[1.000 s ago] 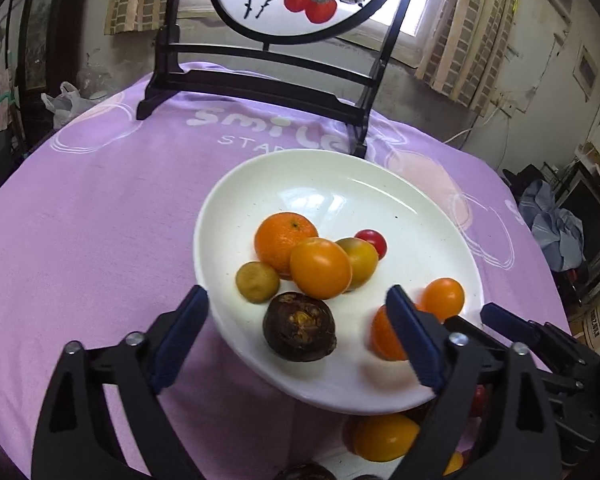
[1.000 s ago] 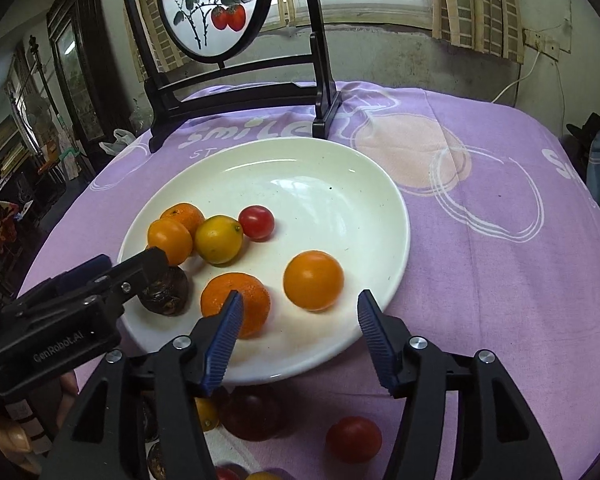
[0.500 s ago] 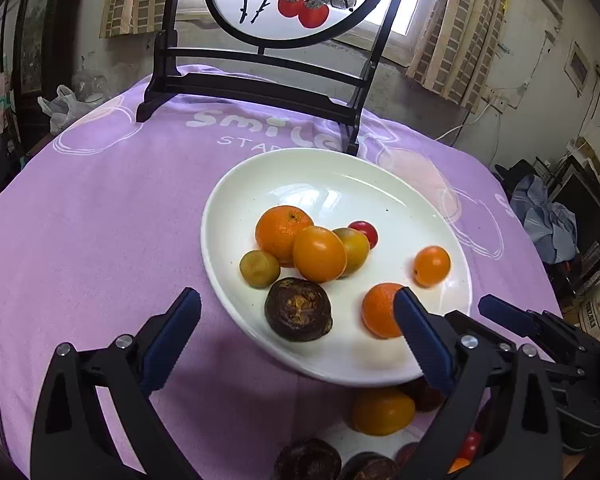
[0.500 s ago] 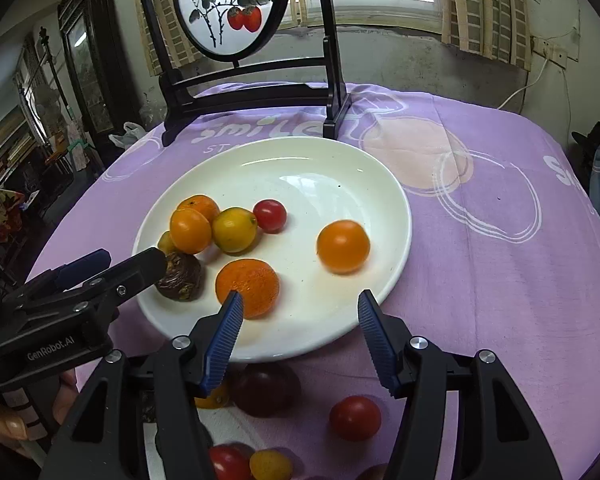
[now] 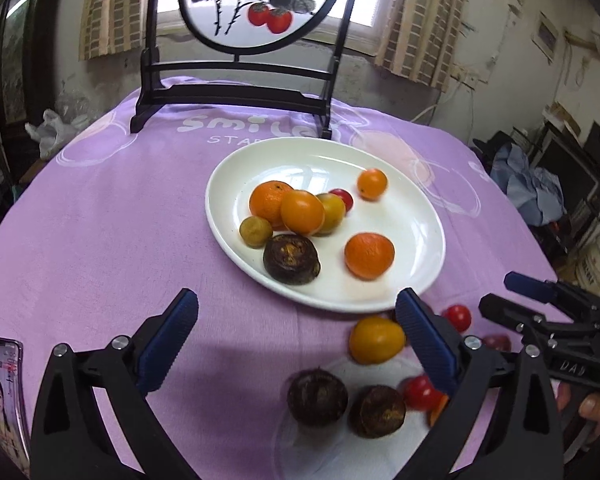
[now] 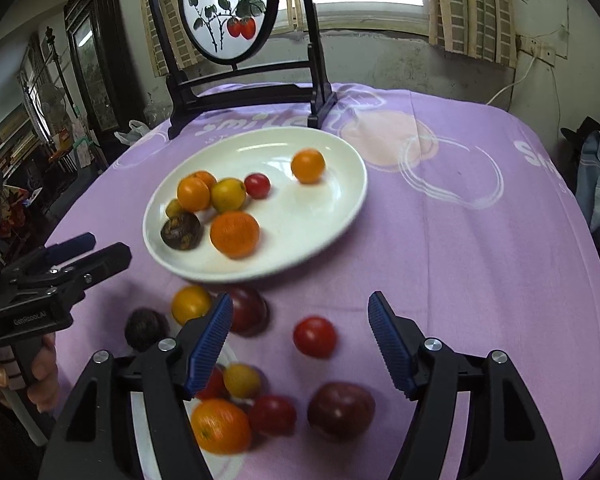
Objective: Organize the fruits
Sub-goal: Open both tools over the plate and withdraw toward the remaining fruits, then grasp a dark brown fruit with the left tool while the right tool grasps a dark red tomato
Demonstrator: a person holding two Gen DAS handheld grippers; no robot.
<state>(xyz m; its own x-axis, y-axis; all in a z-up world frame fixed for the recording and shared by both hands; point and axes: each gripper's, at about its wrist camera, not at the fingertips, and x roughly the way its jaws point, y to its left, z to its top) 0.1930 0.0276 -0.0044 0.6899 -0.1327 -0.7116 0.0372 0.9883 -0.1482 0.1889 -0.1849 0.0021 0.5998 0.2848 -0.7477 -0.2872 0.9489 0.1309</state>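
Fruit lies in two groups: seven pieces on the white plate (image 5: 428, 216) mid-worktop, among them a loose small orange (image 5: 372, 184) at the far side, and more scattered on the purple cloth (image 5: 100, 220) near the plate's front rim. The left gripper (image 5: 296, 344) tilts down over bare cloth, its fingers wide apart with nothing between them. The right gripper (image 6: 300, 340) tilts down over the scattered pieces; its fingers have just been opening and stand apart around a red tomato (image 6: 314, 337), not touching it.
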